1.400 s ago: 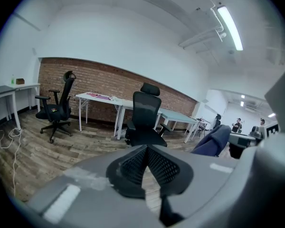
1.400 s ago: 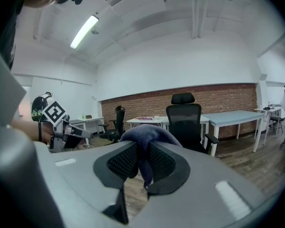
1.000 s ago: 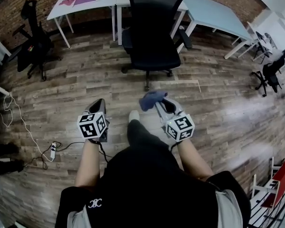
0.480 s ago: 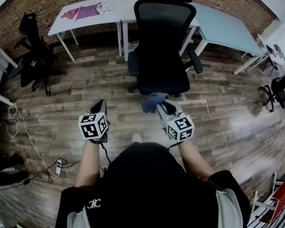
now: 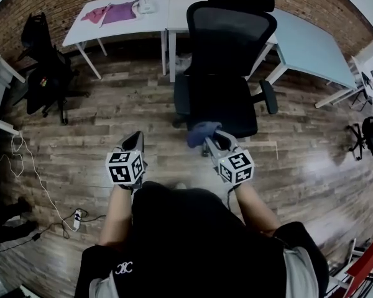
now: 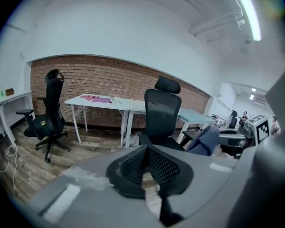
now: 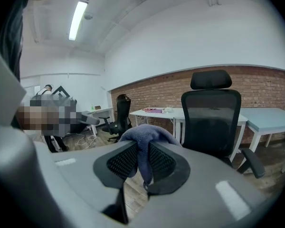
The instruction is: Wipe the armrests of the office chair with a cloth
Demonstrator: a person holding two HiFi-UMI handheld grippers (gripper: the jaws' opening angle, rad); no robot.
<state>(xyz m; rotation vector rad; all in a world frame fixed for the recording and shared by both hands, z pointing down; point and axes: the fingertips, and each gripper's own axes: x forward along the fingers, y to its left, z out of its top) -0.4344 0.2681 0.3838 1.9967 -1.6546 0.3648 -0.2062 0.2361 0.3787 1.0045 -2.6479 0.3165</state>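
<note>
Jaws on R gripper (image 5: 207,140) nip cloth (image 5: 201,131), prob. clear of chair (image 5: 230,39).

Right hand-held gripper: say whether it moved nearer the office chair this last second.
Yes. The right hand-held gripper has advanced toward the office chair; its cloth now overlaps the seat edge.
</note>
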